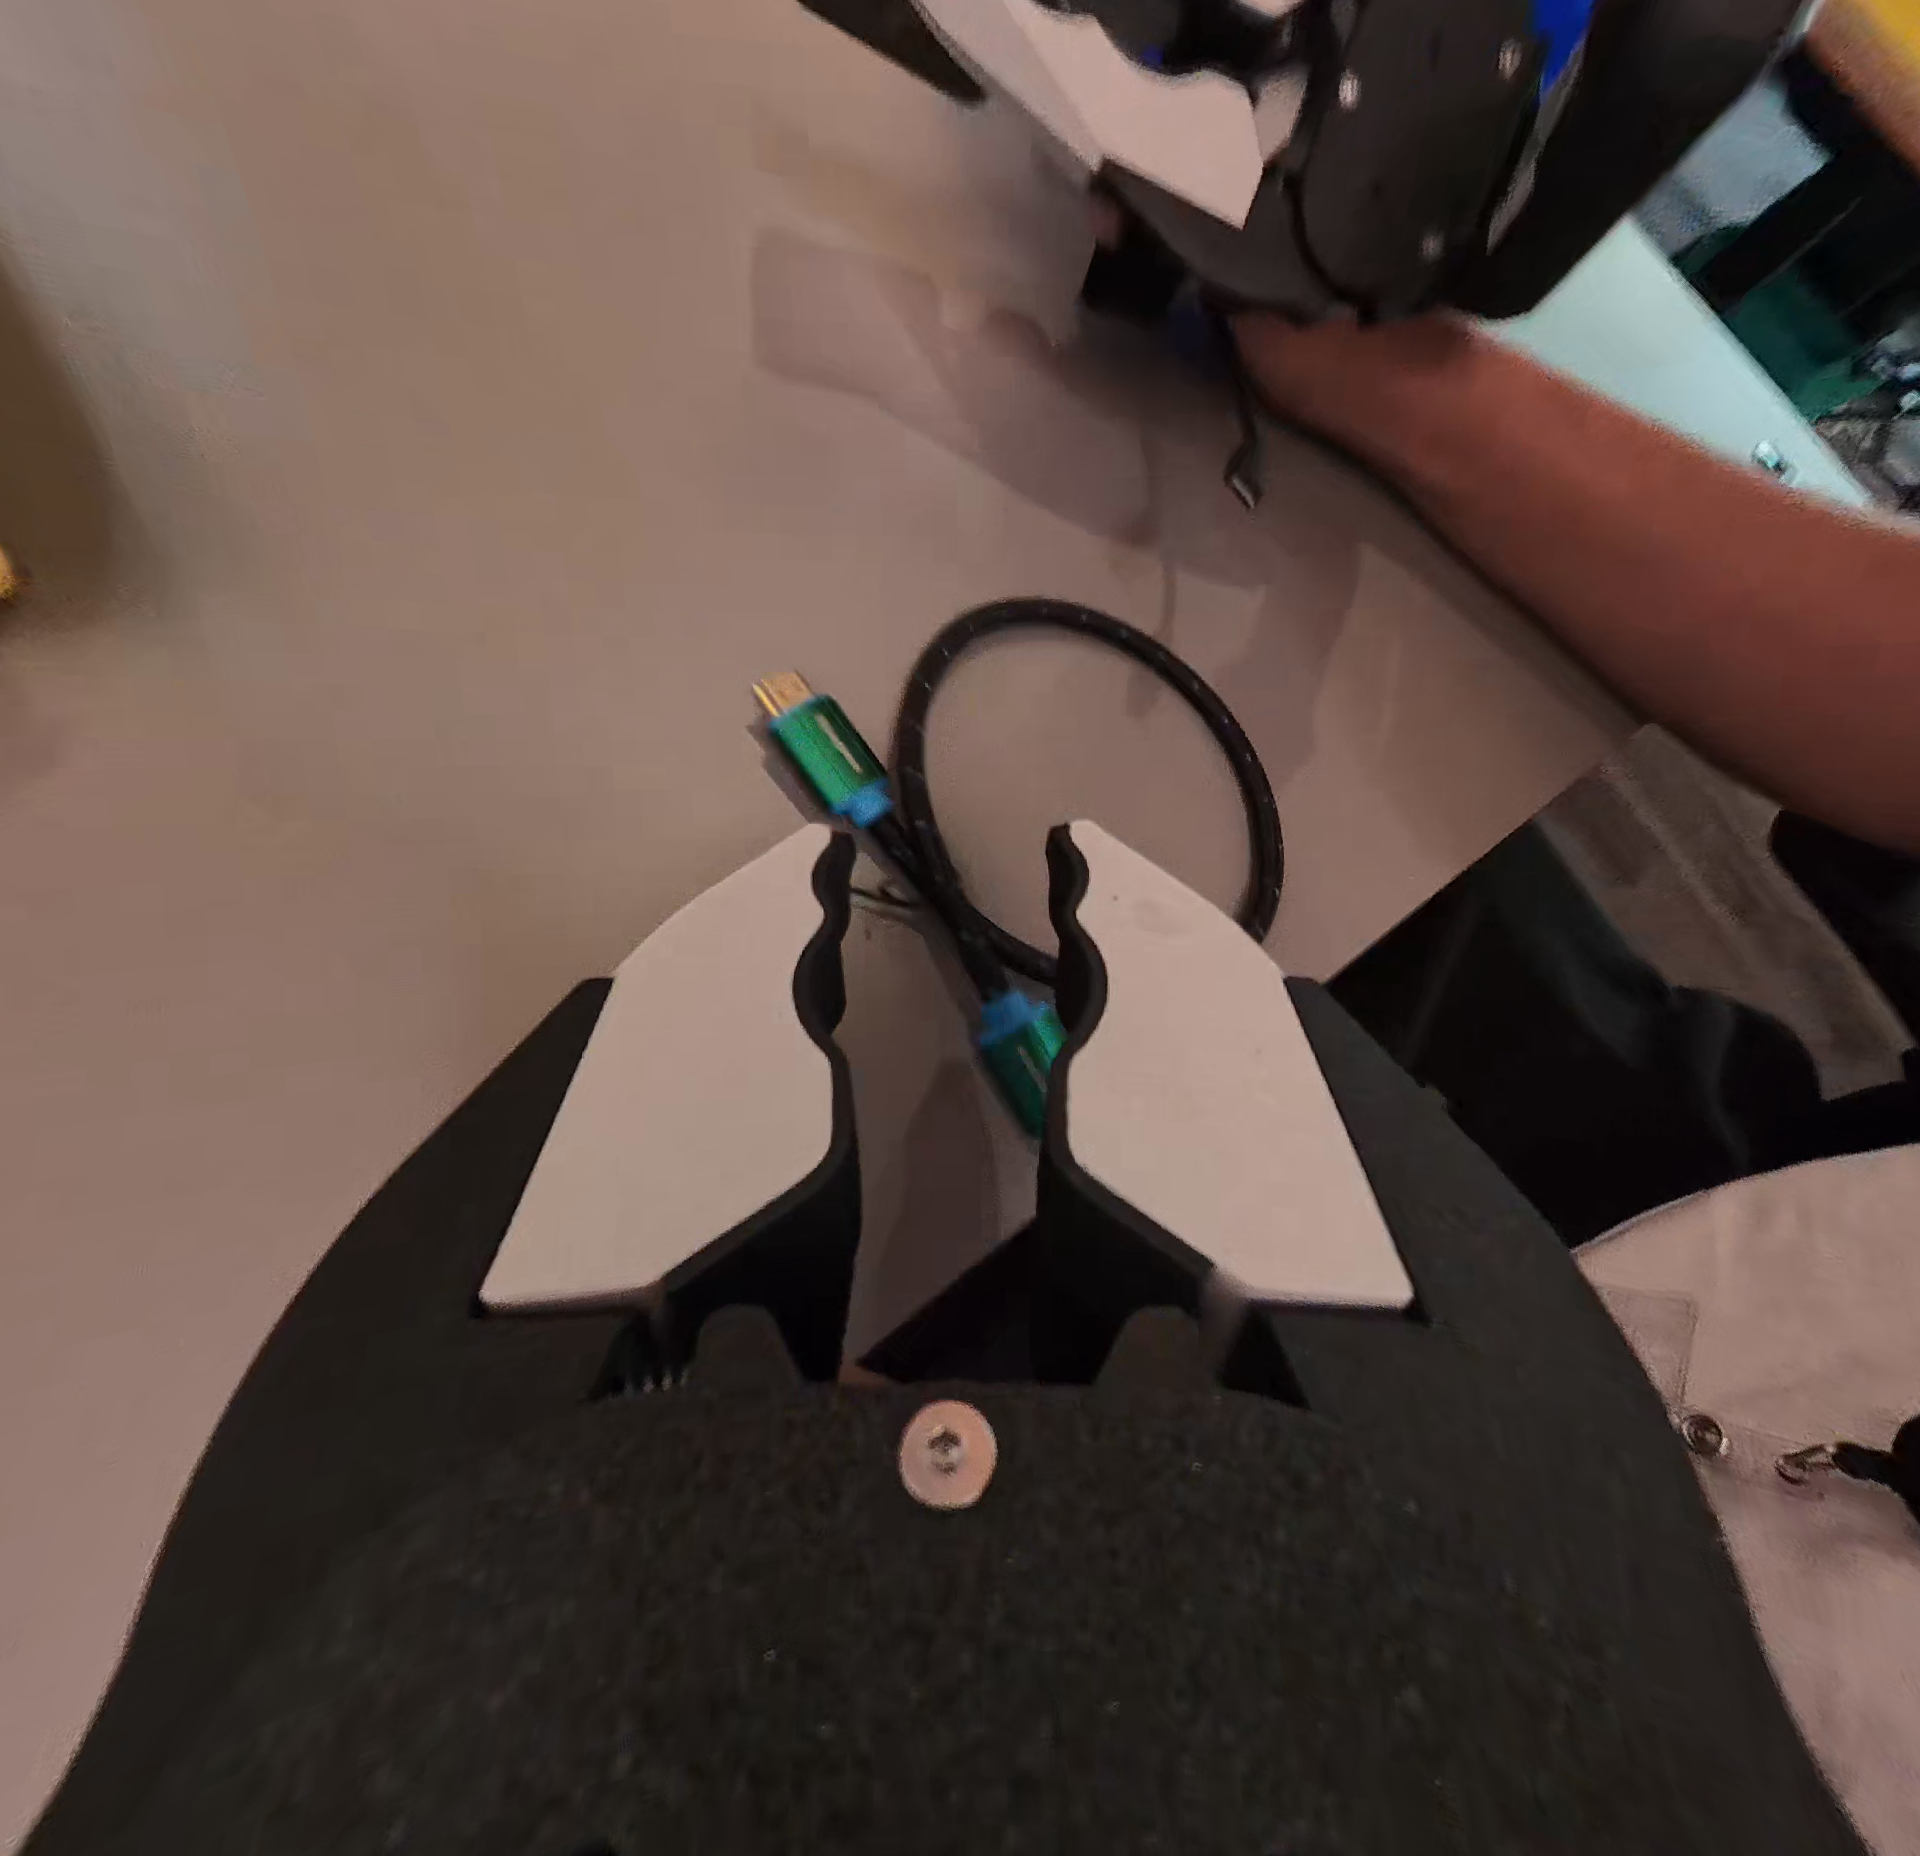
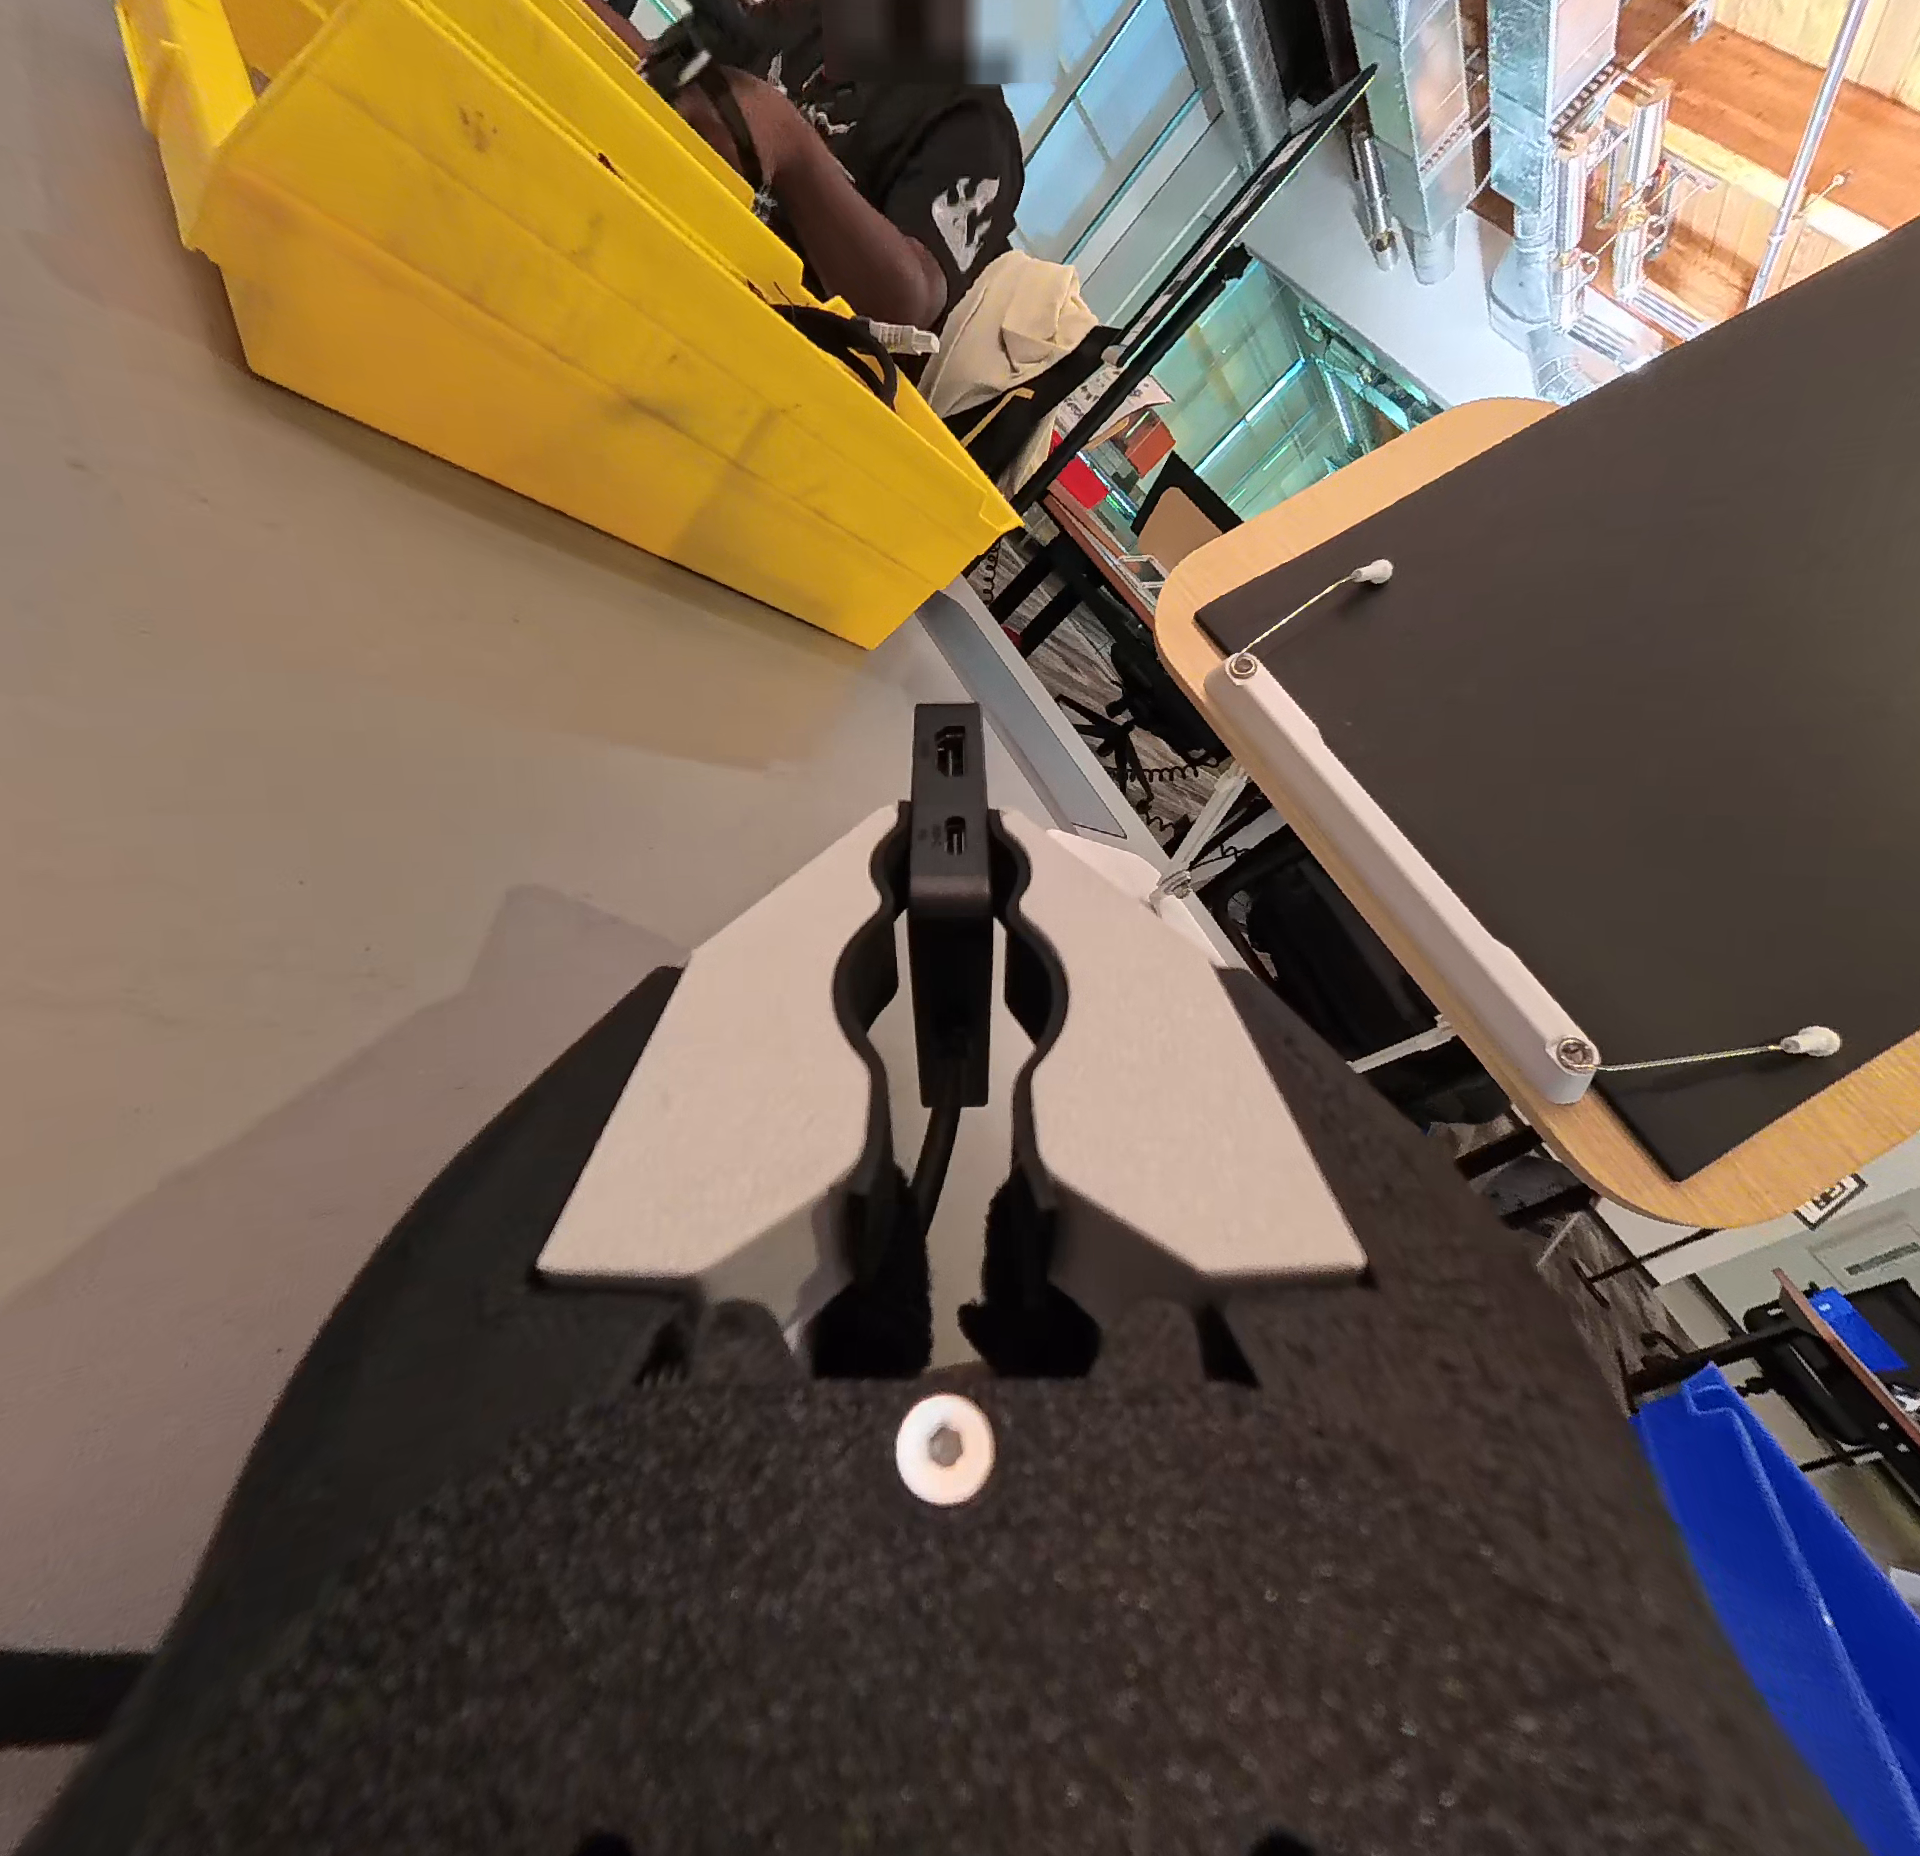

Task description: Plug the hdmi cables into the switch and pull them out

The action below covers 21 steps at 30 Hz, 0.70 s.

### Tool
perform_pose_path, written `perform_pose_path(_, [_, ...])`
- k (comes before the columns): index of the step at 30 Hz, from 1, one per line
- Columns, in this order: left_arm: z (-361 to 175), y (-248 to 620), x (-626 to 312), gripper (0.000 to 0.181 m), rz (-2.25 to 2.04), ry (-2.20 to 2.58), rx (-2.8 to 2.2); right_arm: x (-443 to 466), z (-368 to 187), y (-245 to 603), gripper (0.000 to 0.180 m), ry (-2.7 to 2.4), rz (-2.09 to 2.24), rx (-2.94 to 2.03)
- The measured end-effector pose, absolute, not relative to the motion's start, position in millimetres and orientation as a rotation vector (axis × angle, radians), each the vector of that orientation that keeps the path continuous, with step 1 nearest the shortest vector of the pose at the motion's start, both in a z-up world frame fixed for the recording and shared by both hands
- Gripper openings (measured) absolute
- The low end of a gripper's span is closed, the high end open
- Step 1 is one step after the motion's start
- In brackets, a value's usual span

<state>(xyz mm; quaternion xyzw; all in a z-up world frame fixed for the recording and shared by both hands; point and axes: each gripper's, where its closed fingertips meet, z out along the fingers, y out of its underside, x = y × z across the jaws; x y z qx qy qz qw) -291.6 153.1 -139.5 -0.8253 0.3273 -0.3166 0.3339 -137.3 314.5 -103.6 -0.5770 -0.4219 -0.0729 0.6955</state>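
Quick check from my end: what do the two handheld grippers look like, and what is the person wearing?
Both match. The left gripper and right gripper each have a textured black body, one silver centre screw, and two fingers with pale grey outer faces and wavy black inner pads. The person's forearm is bare; a light grey garment with metal snaps shows lower right.

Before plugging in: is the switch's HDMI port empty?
Empty: the switch, clamped in the right gripper, shows an open port; the cable lies on the table.
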Motion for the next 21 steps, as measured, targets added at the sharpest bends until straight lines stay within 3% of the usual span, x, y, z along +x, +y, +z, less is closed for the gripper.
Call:
perform_pose_path(15, [-190.6, 107.2, -293.7, 0.036, -0.369, 1.111, -2.135, -140.3, -107.0, 314.6, 0.014, -0.968, -0.178, -1.285])
perform_pose_path(21, [-161.0, 122.0, -314.8, 0.016, -0.266, 1.127, -2.065, -140.1, -107.0, 314.5, 0.014, -0.967, -0.177, -1.287])
